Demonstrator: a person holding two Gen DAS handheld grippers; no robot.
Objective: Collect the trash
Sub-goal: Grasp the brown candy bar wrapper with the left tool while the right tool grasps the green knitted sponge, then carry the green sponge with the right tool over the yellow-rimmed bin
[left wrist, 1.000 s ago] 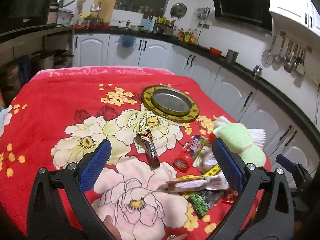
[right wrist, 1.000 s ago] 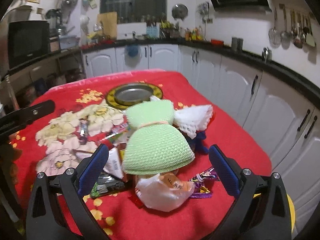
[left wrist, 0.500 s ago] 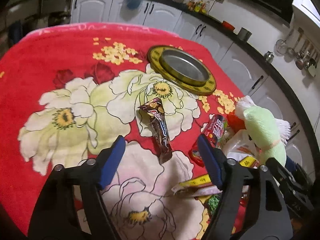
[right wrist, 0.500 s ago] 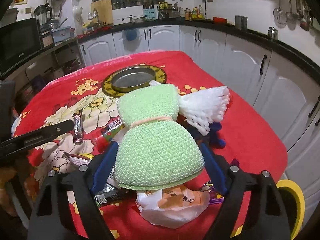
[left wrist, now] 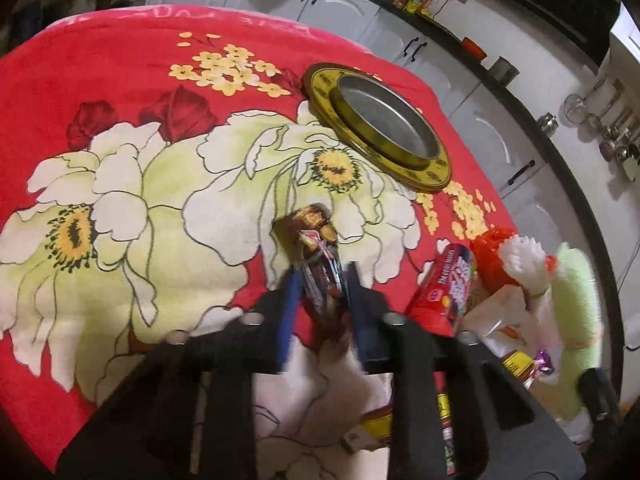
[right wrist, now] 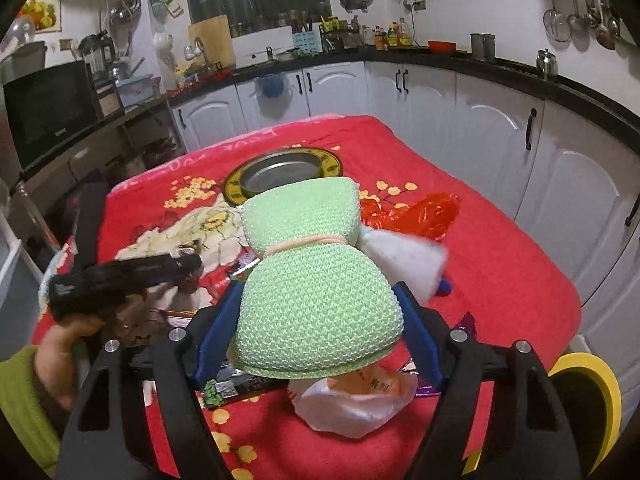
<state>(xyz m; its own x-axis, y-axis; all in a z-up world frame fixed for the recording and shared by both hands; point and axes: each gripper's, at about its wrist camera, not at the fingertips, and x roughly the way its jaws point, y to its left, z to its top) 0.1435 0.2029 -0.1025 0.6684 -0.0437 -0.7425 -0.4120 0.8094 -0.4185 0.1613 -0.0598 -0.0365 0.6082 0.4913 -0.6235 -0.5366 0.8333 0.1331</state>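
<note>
A brown candy wrapper (left wrist: pixel 316 232) lies on the red flowered cloth (left wrist: pixel 120 80), and my left gripper (left wrist: pixel 323 276) is shut on its near end. In the right wrist view that left gripper (right wrist: pixel 192 266) reaches in from the left, held by a hand (right wrist: pixel 60 356). My right gripper (right wrist: pixel 318 292) has its jaws closing, and both blue pads press the sides of a green foam net (right wrist: pixel 304 216) tied at its waist. The green foam net (left wrist: pixel 576 296) also shows at the right edge of the left wrist view.
A gold-rimmed metal tray (left wrist: pixel 432 168) sits farther back. A red snack tube (left wrist: pixel 444 288), a white foam net (right wrist: pixel 408 260), a red foil wrapper (right wrist: pixel 424 212), a white plastic bag (right wrist: pixel 352 404) and other wrappers lie around the green net. A yellow-rimmed bin (right wrist: pixel 588 400) stands right of the table.
My left gripper came down over the brown wrapper and its jaws went from wide open to shut on it. My right gripper's jaws narrowed onto the green foam net, and a red foil wrapper now shows behind the net.
</note>
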